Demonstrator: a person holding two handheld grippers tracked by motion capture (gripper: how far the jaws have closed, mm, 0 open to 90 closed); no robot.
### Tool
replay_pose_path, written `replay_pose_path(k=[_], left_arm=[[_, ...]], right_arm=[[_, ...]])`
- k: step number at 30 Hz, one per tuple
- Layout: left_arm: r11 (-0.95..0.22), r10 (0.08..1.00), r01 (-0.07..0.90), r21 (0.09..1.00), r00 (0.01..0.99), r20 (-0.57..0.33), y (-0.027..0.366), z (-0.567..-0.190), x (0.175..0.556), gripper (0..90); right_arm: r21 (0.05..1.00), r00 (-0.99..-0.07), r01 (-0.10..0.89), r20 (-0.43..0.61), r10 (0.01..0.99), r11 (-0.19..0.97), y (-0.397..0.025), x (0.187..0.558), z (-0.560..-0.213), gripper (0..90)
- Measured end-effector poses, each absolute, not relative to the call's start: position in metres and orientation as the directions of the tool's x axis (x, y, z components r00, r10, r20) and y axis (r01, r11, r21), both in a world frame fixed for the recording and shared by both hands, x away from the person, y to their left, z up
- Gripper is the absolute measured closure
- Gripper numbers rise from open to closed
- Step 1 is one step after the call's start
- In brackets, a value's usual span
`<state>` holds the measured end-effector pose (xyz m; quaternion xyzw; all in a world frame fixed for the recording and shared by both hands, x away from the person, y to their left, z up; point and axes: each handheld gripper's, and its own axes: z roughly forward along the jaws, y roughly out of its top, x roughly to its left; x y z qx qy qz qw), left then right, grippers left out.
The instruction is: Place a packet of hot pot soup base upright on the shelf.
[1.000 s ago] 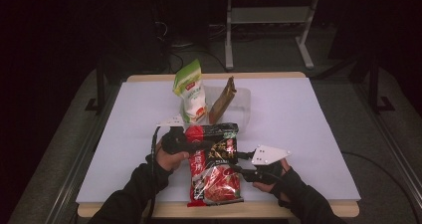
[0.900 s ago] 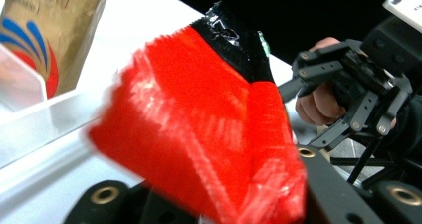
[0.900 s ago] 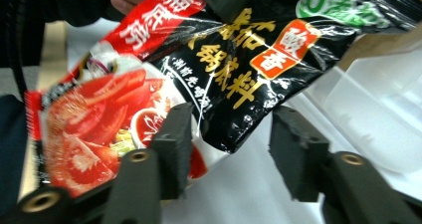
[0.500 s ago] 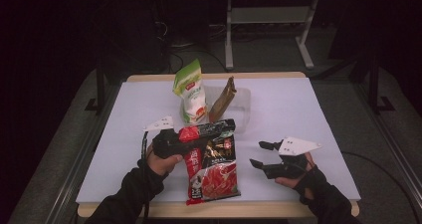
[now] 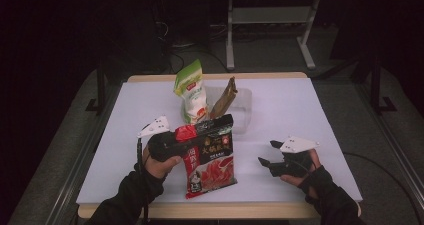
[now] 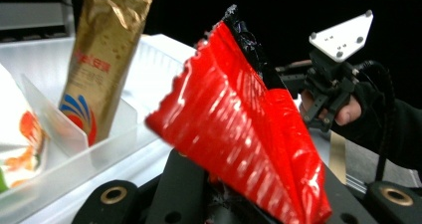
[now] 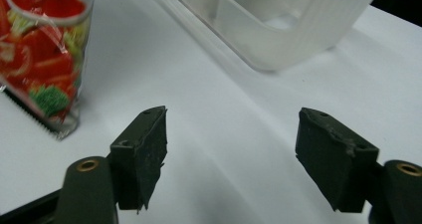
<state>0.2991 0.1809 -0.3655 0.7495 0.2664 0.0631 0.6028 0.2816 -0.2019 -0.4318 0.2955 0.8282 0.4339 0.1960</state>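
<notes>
You're working in a lab-style recording space: a white table (image 5: 300,110) stands alone on grey floor (image 5: 380,135), darkness all around, a metal stand's legs (image 5: 270,40) and loose cables (image 5: 180,45) top centre.

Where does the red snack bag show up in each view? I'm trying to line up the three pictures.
High view: red snack bag at front centre, top edge clamped in the left tool.
Left gripper view: centre, rising from the jaws.
Right gripper view: its lower end at upper left.
Shared landmark: the clear plastic bin.
</notes>
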Motion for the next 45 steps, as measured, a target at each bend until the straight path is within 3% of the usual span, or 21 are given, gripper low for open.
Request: replay_pose_path(k=[15, 27, 45], left_arm=[[-0.099, 0.532, 0.248, 0.964, 0.832, -0.159, 0.180, -0.342, 0.295, 78.4], [-0.086, 0.588, 0.212, 0.973, 0.800, -0.123, 0.167, -0.329, 0.304, 78.1], [-0.107, 0.722, 0.163, 0.981, 0.691, -0.036, 0.109, -0.297, 0.330, 78.2]], right_arm=[[0.809, -0.674, 0.386, -0.080, 0.735, 0.443, -0.220, 0.270, -0.440, 14.5], [0.796, -0.667, 0.406, -0.077, 0.741, 0.448, -0.222, 0.265, -0.444, 14.8], [0.796, -0.652, 0.414, -0.080, 0.754, 0.442, -0.223, 0.265, -0.445, 16.9]])
